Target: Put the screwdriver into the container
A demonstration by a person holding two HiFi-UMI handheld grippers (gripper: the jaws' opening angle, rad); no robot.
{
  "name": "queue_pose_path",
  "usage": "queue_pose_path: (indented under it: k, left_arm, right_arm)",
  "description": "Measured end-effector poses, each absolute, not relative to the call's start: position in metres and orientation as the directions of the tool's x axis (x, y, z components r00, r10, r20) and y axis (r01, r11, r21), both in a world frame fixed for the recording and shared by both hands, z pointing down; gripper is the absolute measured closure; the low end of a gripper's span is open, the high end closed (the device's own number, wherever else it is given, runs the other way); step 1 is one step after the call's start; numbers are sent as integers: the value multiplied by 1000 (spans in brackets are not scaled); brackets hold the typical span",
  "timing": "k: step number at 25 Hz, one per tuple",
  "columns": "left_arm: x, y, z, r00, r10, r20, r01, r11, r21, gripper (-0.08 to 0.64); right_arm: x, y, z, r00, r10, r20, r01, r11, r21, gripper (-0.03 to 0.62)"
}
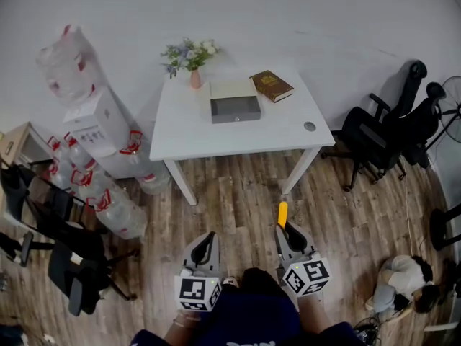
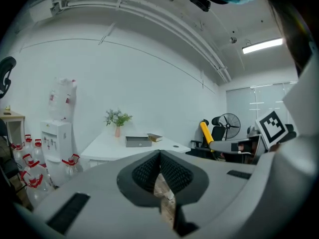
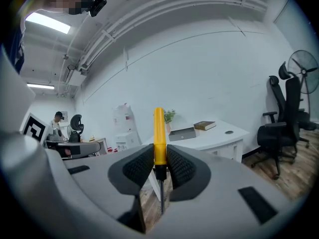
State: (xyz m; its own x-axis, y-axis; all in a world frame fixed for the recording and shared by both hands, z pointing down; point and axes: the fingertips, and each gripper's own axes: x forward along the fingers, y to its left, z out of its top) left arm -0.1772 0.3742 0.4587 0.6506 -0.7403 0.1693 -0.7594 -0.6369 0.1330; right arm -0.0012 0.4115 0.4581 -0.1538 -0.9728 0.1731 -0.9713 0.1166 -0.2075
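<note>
My right gripper [image 1: 283, 225] [image 3: 160, 164] is shut on a screwdriver [image 3: 159, 138] with a yellow handle [image 1: 282, 213]. The handle sticks out past the fingertips and the metal shaft points back between the jaws. My left gripper [image 1: 207, 241] [image 2: 159, 164] is shut, with nothing between its pads. Both grippers hang over the wooden floor, well short of the white table [image 1: 189, 130]. On that table sits the grey open container [image 1: 235, 109] [image 3: 181, 133] [image 2: 138, 141], with a pale lid [image 1: 232, 89] behind it.
A brown book [image 1: 271, 85] and a small vase of flowers [image 1: 193, 58] stand on the table near the container. Water bottles and a dispenser [image 1: 94, 132] crowd the left. Black office chairs [image 1: 392, 125] stand at right; another chair [image 1: 68, 247] is at left.
</note>
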Motion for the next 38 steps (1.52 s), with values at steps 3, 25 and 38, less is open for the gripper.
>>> queue_pose_path:
  k: [3, 25, 38]
  left_arm:
    - [-180, 368, 460, 648, -743, 170, -761, -637, 121, 543]
    - [-88, 203, 459, 555, -806, 205, -831, -546, 105, 543]
    - [-5, 134, 466, 514, -836, 192, -858, -504, 102, 543]
  right_arm:
    - [-1, 404, 465, -141, -974, 179, -970, 99, -223, 495]
    - [97, 204, 465, -273, -944, 183, -954, 240, -180, 495]
    - [135, 137, 475, -442, -871, 213, -896, 419, -144, 497]
